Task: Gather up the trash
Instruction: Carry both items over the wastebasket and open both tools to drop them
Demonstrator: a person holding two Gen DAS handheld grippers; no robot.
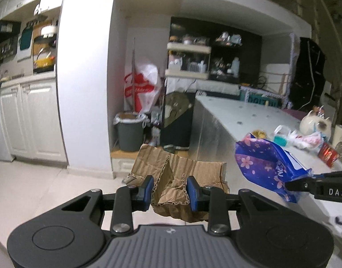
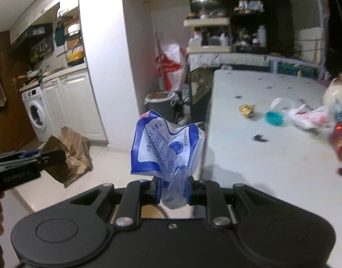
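While crumpled, cardboard (image 1: 171, 178) is brown, wrapper (image 2: 166, 145) blue.

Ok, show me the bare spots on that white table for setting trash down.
The white table is bare across its far half, up to the lace-edged ledge, and in the near middle beside the blue plastic bag. Crowded: the right edge, with teal lid, crumpled white bags and red packet.

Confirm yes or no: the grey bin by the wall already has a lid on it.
No. The grey bin stands open, its white liner folded over the rim.
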